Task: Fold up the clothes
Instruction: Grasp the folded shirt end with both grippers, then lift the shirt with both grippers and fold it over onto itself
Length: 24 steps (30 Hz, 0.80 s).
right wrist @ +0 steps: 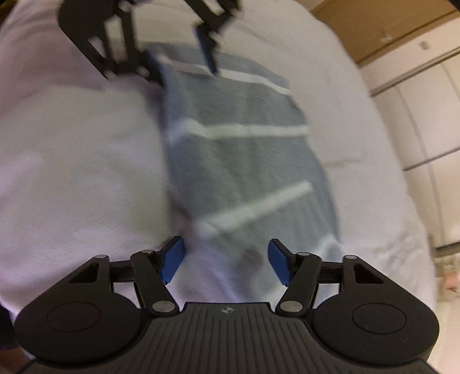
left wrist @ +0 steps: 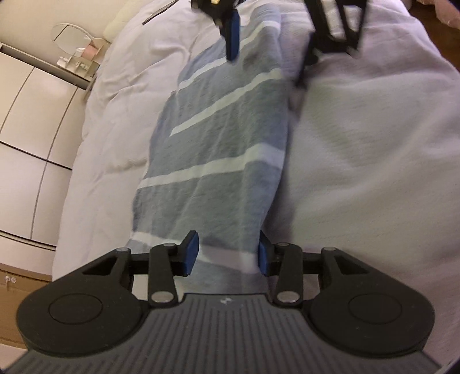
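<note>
A blue-grey garment with white stripes [left wrist: 218, 138] lies folded into a long narrow strip on the white bed cover [left wrist: 359, 149]. My left gripper [left wrist: 227, 254] is open at the strip's near end, one blue pad on each side of the cloth. At the far end my right gripper [left wrist: 270, 49] is open too, straddling the cloth. From the right wrist view the same garment [right wrist: 244, 161] runs away from my right gripper [right wrist: 225, 260], whose pads stand wide apart over its near edge. My left gripper [right wrist: 181, 60] appears blurred at the top.
White wardrobe doors [left wrist: 26, 120] stand left of the bed, with a round mirror [left wrist: 70, 37] and small items on a shelf. A pale pillow [left wrist: 120, 23] lies at the bed's far left. Wooden furniture [right wrist: 382, 28] and more doors sit beyond the bed.
</note>
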Each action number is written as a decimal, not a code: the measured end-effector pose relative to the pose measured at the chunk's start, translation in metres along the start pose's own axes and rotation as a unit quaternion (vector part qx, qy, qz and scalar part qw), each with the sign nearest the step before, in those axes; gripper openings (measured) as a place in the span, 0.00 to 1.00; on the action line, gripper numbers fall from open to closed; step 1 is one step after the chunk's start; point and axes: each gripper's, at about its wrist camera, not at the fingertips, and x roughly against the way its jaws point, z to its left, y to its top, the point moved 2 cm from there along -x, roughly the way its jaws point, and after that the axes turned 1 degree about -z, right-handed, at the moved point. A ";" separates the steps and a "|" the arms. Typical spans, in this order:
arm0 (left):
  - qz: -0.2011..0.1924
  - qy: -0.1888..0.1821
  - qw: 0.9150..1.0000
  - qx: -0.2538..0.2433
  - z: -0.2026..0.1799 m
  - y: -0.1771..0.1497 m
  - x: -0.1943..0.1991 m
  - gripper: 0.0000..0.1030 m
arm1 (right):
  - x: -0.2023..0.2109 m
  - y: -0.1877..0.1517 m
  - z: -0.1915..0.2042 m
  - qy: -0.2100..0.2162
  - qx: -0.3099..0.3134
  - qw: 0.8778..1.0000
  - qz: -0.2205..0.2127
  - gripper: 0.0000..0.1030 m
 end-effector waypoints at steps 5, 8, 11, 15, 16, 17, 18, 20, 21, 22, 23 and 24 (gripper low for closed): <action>0.028 0.018 0.999 0.043 0.020 -0.003 -0.005 0.36 | -0.005 -0.016 -0.015 -0.026 -0.006 0.999 0.019 0.55; 0.018 0.020 1.000 0.014 0.012 0.002 -0.005 0.35 | -0.004 -0.013 -0.008 -0.028 0.019 0.999 0.009 0.55; 0.013 0.021 1.000 -0.010 0.005 0.005 -0.006 0.35 | -0.010 -0.011 -0.006 -0.027 0.030 0.999 0.005 0.55; 0.019 0.015 1.000 -0.007 0.006 0.004 -0.010 0.33 | -0.015 -0.012 -0.007 -0.021 0.037 0.999 0.001 0.51; 0.020 0.013 1.000 -0.004 0.008 0.004 -0.010 0.32 | -0.015 -0.012 -0.008 -0.018 0.038 0.999 -0.001 0.46; 0.022 0.010 1.000 -0.001 0.008 0.003 -0.010 0.27 | -0.015 -0.013 -0.008 -0.017 0.036 0.999 -0.001 0.44; 0.023 0.006 1.000 0.002 0.009 0.003 -0.009 0.20 | -0.015 -0.013 -0.009 -0.015 0.034 0.999 -0.002 0.42; 0.026 0.002 1.000 0.001 0.009 0.001 -0.008 0.17 | -0.014 -0.014 -0.010 -0.013 0.030 0.999 -0.003 0.36; 0.026 0.002 1.000 -0.002 0.009 0.001 -0.006 0.17 | -0.014 -0.015 -0.010 -0.011 0.028 1.000 -0.003 0.36; 0.024 0.004 1.000 -0.003 0.008 0.001 -0.004 0.17 | -0.013 -0.015 -0.011 -0.010 0.025 1.000 -0.003 0.34; 0.022 0.006 1.000 -0.005 0.008 0.001 -0.002 0.17 | -0.013 -0.015 -0.011 -0.009 0.023 1.000 -0.004 0.32; 0.020 0.007 1.000 -0.007 0.007 0.001 -0.001 0.17 | -0.014 -0.015 -0.010 -0.006 0.024 1.000 -0.004 0.29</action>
